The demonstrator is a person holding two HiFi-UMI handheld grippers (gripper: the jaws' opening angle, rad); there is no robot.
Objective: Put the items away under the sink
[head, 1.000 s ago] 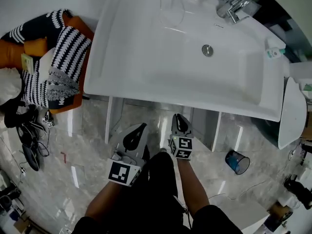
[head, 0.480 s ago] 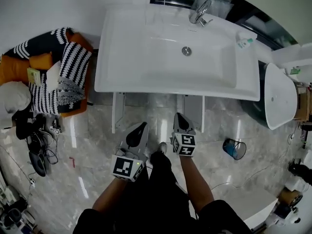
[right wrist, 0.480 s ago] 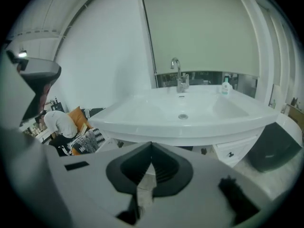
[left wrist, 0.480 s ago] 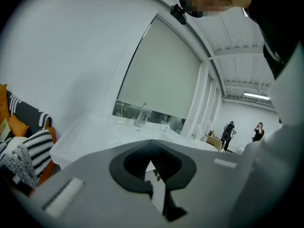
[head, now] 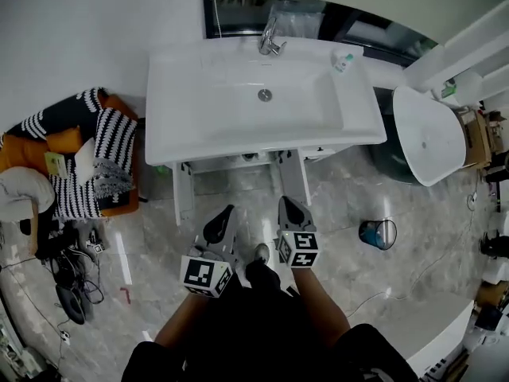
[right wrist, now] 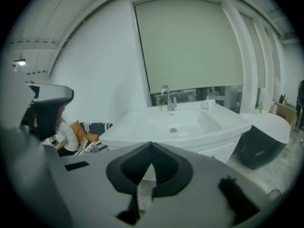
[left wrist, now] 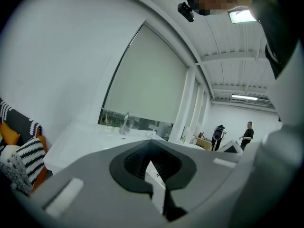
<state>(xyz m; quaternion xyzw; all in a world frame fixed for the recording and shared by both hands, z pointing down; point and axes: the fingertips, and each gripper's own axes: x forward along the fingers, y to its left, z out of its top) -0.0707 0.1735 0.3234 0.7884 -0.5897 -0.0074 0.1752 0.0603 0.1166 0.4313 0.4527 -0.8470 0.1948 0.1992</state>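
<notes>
The sink was a broad, glossy white rectangular basin with a round metal drain and a chrome tap at its back edge. It stood against the wall under a window with a pale blind. A small white-and-green bottle stood on its right rear corner. Two flat white panels stuck out from under the sink's front onto the floor; I could not tell whether they were doors. No item showed below the basin. Well back from it, over the polished grey marble floor, the left hand-held gripper was clenched with nothing between its dark ribbed pads. The right hand-held gripper beside it was likewise clenched and empty. Each carried a cube with black-and-white square markers. To the right of the sink stood a rounded white fixture on a dark base, and nearer the person a small blue bin stood on the floor. To the left lay an orange seat heaped with black-and-white striped knitted cushions.
</notes>
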